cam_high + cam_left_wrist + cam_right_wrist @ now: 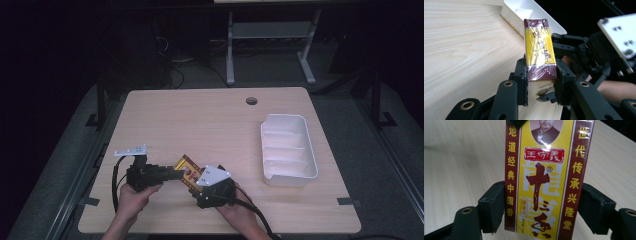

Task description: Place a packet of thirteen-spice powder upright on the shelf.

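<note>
A person is sitting at a pale wooden counter [215, 125] with a hand-held tool in each hand, passing a small packet between them. The packet [539, 51] is a flat yellow and maroon box in shiny film, printed with Chinese characters, and it is being held up just above the near middle of the counter. The left tool [541, 73] is clenching the packet's lower end, its two black jaws pressing on the narrow side edges. The right tool [541, 207] is bracketing the packet's long edges with jaws that are standing slightly off the film, so it looks released. A white divided tray [288, 150] is sitting well apart toward the right side. The packet looks light and fairly stiff, though the glossy wrap is probably slippery; gripping across the narrow edges near one end seems the safest hold
</note>
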### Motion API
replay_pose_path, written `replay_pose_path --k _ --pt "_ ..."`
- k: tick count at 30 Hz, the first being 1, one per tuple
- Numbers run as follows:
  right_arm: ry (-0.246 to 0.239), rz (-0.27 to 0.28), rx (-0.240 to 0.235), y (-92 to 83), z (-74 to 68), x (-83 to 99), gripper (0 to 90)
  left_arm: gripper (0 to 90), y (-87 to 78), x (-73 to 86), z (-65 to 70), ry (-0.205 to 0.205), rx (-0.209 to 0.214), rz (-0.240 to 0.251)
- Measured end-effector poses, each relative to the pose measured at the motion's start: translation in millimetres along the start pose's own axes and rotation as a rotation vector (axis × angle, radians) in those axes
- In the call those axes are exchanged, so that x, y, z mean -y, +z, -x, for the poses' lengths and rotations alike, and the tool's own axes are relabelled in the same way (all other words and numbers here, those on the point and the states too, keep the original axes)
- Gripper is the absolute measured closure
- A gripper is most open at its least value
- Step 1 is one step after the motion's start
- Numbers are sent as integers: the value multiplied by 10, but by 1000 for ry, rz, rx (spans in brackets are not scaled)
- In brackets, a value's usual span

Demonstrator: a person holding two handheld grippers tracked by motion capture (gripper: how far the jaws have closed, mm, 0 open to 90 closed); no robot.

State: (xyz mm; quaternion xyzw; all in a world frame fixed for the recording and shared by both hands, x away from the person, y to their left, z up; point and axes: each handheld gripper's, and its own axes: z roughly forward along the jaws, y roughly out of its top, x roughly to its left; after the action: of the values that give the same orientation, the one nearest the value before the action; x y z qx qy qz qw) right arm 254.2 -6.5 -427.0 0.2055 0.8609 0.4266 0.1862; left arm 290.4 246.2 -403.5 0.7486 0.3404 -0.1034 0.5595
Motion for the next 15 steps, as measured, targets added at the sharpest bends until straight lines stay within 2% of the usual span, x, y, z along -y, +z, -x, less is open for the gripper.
replay_pose_path --k 2,4,5,8,9,11,13,14,15 --pt "-8 2 -33 -20 30 -1 258 678 -12 -18 23 26 1 -10" --pt "-6 11 -92 -47 87 -8 260 678 -41 -40 50 61 2 -22" --pt "-5 17 -127 -66 124 -13 301 679 -51 -49 60 75 3 -28" --pt "-11 31 -195 -92 204 -19 330 679 -75 -84 121 133 7 -46" --pt "-4 28 -233 -91 234 -27 356 679 -75 -92 133 145 14 -50" --pt "-8 28 -258 -90 257 -38 366 679 -65 -109 177 186 27 -64" --pt "-11 33 -301 -81 277 -45 390 679 -48 -117 216 229 29 -82" --pt "-11 28 -339 -71 286 -47 415 679 -43 -117 229 243 30 -86" --pt "-11 28 -339 -71 286 -47 415 679 -36 -116 242 256 32 -92"
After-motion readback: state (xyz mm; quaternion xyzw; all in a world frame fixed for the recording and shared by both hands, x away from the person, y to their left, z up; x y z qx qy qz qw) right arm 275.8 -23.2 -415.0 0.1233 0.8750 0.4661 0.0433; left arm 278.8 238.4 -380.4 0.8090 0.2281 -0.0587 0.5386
